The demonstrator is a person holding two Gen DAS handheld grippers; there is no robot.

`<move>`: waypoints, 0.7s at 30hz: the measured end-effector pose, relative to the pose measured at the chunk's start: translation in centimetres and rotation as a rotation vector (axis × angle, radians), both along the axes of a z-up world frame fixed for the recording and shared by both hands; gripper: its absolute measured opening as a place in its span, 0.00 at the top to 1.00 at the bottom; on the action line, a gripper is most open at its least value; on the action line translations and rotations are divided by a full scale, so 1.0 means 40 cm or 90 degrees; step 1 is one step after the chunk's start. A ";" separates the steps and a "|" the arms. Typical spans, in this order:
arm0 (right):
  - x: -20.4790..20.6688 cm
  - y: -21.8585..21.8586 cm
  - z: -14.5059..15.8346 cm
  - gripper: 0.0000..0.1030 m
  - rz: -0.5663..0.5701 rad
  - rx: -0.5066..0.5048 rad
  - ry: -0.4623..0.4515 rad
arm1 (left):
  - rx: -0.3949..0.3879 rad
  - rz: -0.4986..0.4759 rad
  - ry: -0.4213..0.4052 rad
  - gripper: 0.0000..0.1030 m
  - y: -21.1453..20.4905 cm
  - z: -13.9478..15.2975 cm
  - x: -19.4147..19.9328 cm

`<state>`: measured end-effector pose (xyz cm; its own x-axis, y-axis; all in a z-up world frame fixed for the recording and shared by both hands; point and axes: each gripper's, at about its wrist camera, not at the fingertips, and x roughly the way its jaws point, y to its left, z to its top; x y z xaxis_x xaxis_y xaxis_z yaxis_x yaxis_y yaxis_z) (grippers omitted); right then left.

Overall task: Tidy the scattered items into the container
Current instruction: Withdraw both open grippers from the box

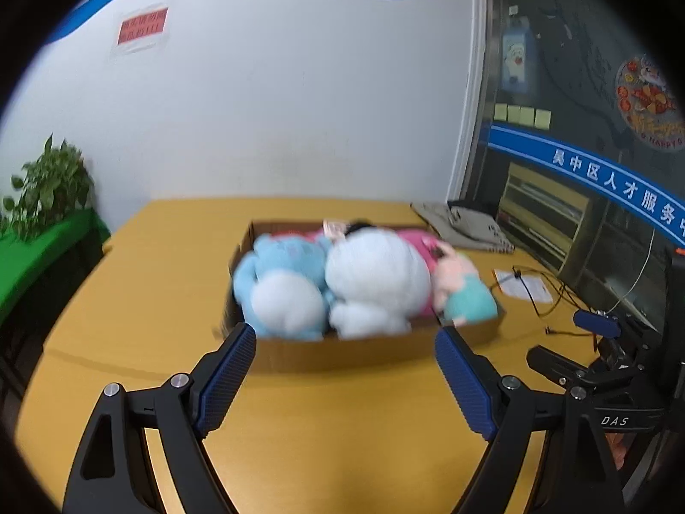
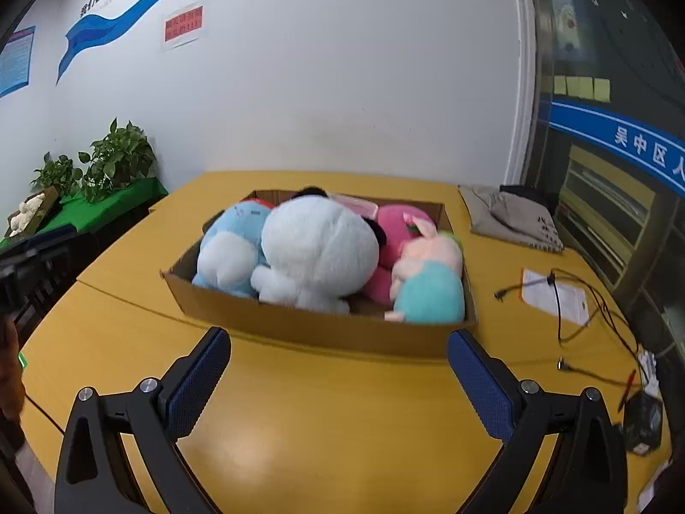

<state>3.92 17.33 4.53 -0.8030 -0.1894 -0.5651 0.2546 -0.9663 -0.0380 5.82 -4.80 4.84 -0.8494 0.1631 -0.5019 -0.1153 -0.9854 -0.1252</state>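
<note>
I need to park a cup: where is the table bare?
Bare: the yellow table between the cardboard box and the right tongs, and left of the box. Crowded: the box, packed with plush toys; on the right lie cables, paper and a grey bag.

The plush toys [image 1: 342, 282] are motion-blurred in the left wrist view. The pink plush [image 2: 396, 235] sits half hidden behind the white plush [image 2: 319, 248]. The red wall notice [image 2: 183, 23] is too small to read.

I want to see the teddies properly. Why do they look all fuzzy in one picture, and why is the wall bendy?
Left wrist view: the plush toys in the cardboard box are smeared, likely motion blur, while the left gripper is sharp. Right wrist view: the toys are crisper, slightly soft; a light glares on the table. Both views: the fisheye lens bends straight lines and darkens the corners.
</note>
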 end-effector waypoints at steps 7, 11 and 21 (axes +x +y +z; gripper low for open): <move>0.037 0.011 -0.048 0.00 -0.025 0.013 0.007 | -0.015 0.038 -0.026 0.16 0.044 -0.060 0.028; 0.033 0.029 -0.063 0.00 -0.042 0.009 0.005 | -0.014 0.041 -0.026 0.16 0.060 -0.071 0.033; 0.027 0.059 -0.065 0.00 -0.058 0.005 0.005 | -0.028 0.039 -0.035 0.16 0.082 -0.085 0.014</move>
<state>5.00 19.68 1.94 -0.8212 -0.1104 -0.5598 0.1651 -0.9851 -0.0479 6.37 -1.53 1.42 -0.8277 0.0891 -0.5540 -0.0492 -0.9950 -0.0866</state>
